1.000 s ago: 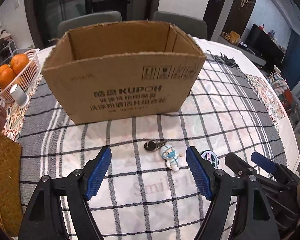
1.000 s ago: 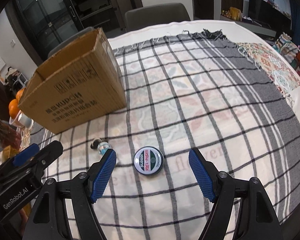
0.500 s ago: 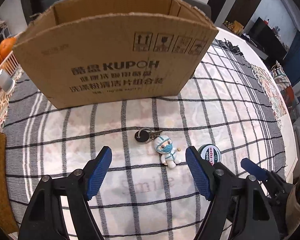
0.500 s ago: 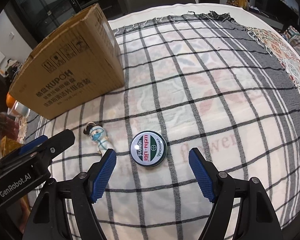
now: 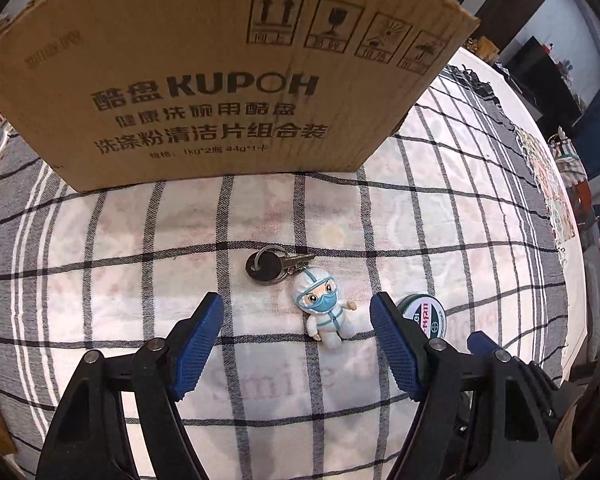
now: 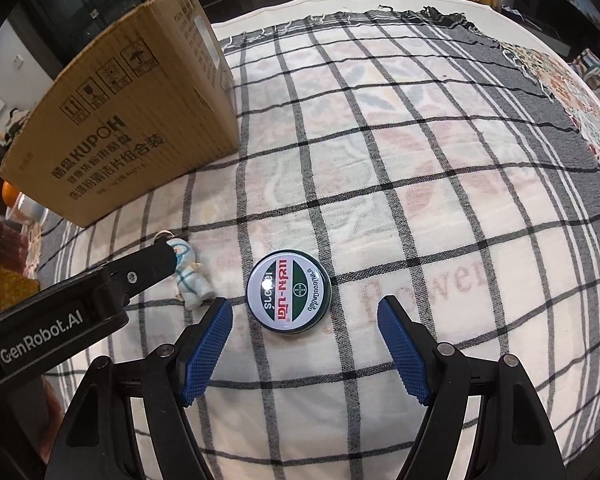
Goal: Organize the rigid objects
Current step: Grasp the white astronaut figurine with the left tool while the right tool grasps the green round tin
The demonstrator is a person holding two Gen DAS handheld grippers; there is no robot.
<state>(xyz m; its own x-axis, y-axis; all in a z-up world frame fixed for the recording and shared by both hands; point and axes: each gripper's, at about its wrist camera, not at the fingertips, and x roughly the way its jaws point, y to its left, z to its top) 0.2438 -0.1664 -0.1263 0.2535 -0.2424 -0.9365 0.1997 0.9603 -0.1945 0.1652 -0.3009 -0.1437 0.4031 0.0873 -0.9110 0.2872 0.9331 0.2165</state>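
Left gripper (image 5: 296, 340): jaws apart, empty, figurine keychain (image 5: 326, 308) between and just ahead. Right gripper (image 6: 305, 344): jaws apart, round tin (image 6: 288, 292) just ahead. Centre each, lower, then close. Cardboard box (image 5: 220, 80) stands beyond.

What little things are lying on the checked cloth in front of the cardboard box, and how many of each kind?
Round tin: 1
Doll figure: 1
Key, on the doll's ring: 1
Total: 3
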